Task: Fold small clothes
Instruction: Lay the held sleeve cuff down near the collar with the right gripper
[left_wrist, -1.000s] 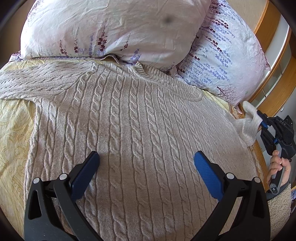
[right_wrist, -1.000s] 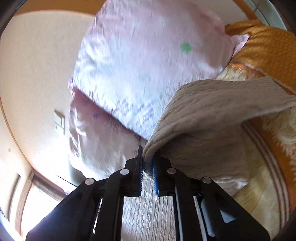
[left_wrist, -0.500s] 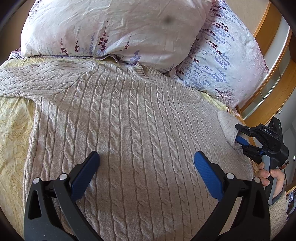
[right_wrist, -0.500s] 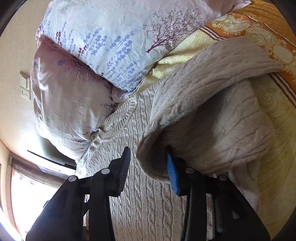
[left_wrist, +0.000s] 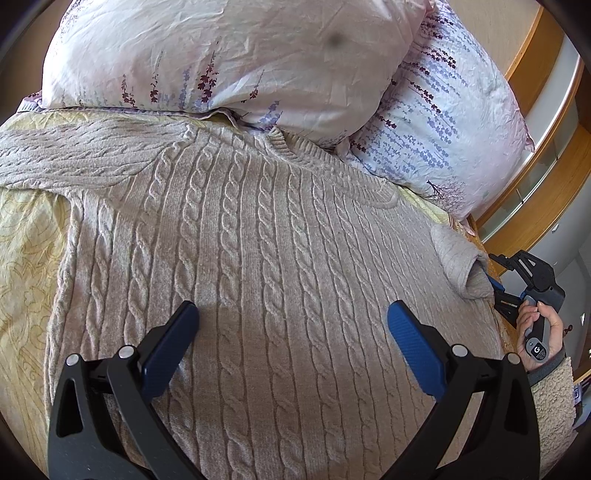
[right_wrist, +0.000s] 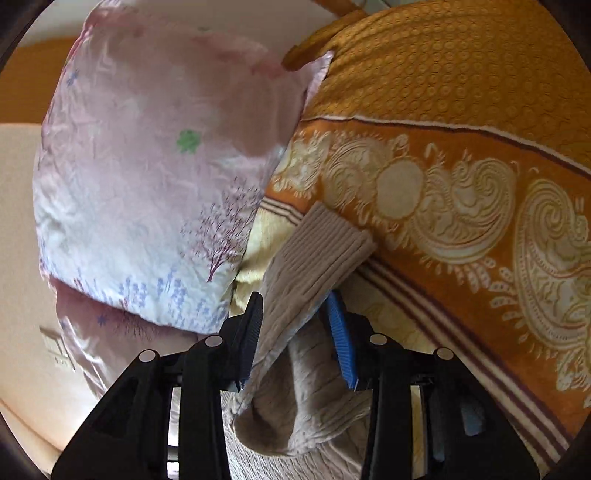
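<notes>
A beige cable-knit sweater (left_wrist: 258, 258) lies flat on the bed, neck toward the pillows. My left gripper (left_wrist: 291, 332) is open and empty just above its lower middle. Its left sleeve (left_wrist: 74, 158) stretches out to the left. Its right sleeve (left_wrist: 461, 258) lies bunched at the sweater's right edge. My right gripper (right_wrist: 295, 332) is open with that sleeve (right_wrist: 314, 258) lying loose between its fingers; the ribbed cuff points away. The right gripper (left_wrist: 517, 280) also shows at the bed's right edge in the left wrist view.
Two floral pillows (left_wrist: 221, 55) (left_wrist: 443, 129) lie at the head of the bed. An orange patterned bedspread (right_wrist: 461, 184) covers the bed's side. Wooden furniture (left_wrist: 546, 147) stands at the right.
The right gripper opened and let the sleeve drop onto the sweater's right edge, then drew back toward the bed's right edge. The left gripper stayed still.
</notes>
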